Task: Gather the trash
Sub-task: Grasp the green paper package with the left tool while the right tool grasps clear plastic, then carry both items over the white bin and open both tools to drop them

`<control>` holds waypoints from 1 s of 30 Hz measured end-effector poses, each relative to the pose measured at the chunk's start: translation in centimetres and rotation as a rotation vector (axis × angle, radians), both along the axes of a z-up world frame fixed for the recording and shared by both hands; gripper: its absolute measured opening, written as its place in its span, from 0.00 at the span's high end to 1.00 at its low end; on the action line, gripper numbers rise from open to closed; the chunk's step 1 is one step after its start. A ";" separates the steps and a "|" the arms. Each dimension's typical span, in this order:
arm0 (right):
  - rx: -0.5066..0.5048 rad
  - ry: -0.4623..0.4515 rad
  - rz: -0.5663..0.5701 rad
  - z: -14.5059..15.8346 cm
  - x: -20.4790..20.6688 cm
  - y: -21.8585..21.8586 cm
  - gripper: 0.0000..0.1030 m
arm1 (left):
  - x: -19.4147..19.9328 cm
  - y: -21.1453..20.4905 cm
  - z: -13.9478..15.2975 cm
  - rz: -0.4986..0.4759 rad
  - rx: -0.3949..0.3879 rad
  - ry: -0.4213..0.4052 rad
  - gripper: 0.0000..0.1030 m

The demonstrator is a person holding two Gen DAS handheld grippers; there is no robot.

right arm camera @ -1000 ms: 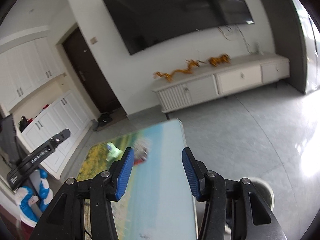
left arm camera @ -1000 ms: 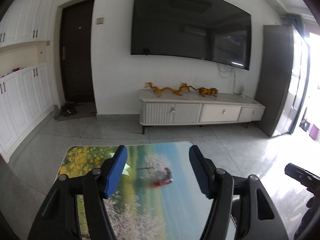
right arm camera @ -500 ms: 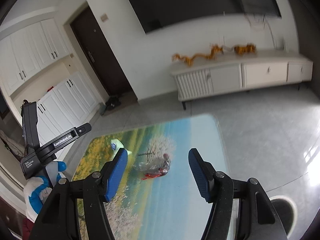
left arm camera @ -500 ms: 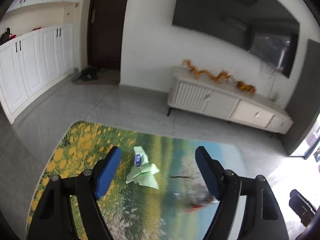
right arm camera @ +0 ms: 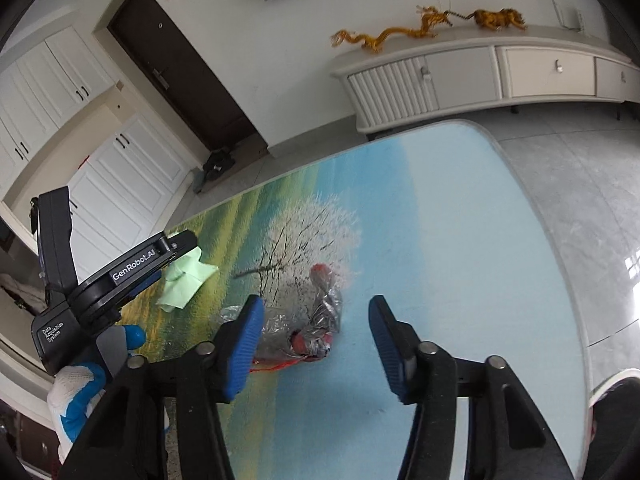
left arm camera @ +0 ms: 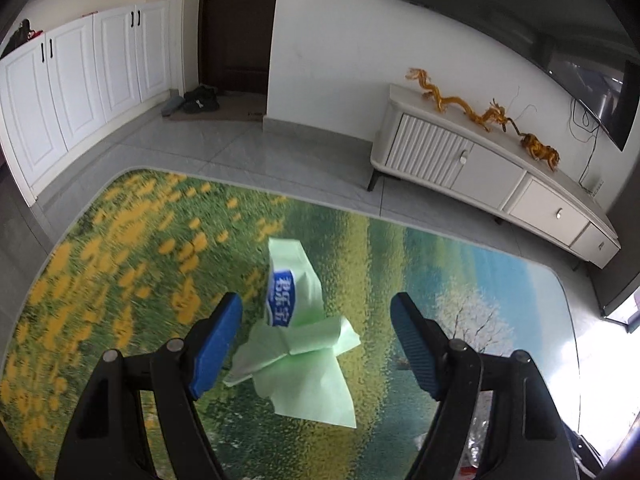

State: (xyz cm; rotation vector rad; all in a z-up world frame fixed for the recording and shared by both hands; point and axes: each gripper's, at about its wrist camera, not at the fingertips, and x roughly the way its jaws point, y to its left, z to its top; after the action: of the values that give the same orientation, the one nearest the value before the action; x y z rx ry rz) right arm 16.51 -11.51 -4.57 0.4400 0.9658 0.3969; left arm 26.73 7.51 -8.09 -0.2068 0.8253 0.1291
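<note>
Now on approach: my left gripper (left arm camera: 316, 344) gapes wide over green wrapper (left arm camera: 298, 320), right gripper (right arm camera: 316, 348) half-open, just narrowed, nothing pinched, over clear plastic wad (right arm camera: 304, 328); next drop & pinch

Crinkled clear plastic wrapper (right arm camera: 320, 320), creased green paper (left arm camera: 296, 344), glossy tabletop (right arm camera: 460, 220)

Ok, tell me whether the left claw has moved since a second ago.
Yes. The left claw has dropped toward the printed mat; the TV cabinet slid up, and the green tissue packet now lies between its open jaws.
</note>
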 end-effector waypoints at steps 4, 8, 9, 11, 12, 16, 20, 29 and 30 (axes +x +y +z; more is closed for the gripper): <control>-0.015 0.010 0.024 -0.7 -0.1 0.7 0.62 | 0.0 0.1 -0.9 -0.012 -0.031 0.016 0.29; -0.029 0.009 0.040 -0.7 -0.4 1.0 0.71 | -0.3 -0.3 -1.3 -0.040 -0.037 0.025 0.45; -0.032 0.010 0.043 -0.7 -0.4 1.1 0.74 | -0.4 -0.5 -1.4 -0.050 -0.036 0.028 0.49; -0.043 0.008 0.051 -0.7 -0.6 1.3 0.78 | -0.7 -0.6 -1.4 -0.059 -0.029 0.025 0.52; -0.048 0.005 0.053 -0.7 -0.8 1.4 0.82 | -1.0 -0.6 -1.4 -0.066 -0.037 0.024 0.53; -0.056 -0.003 0.056 -0.4 -1.7 1.5 0.84 | -2.3 -0.5 -1.2 -0.095 -0.075 0.020 0.57; -0.058 -0.007 0.058 0.1 -2.9 1.4 0.85 | -4.6 -0.6 -0.6 -0.128 -0.114 0.016 0.59; -0.063 -0.040 0.041 2.4 -7.1 0.7 0.85 | -11.2 -1.2 1.8 -0.206 -0.182 -0.027 0.61; -0.066 -0.044 0.039 2.7 -7.5 0.7 0.85 | -11.9 -1.4 2.2 -0.213 -0.187 -0.034 0.61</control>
State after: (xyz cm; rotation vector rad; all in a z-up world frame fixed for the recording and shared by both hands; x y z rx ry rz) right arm 9.05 -10.81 -1.90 0.3516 0.9428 0.4075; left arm 14.81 6.15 -5.90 -0.2943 0.8208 -0.1516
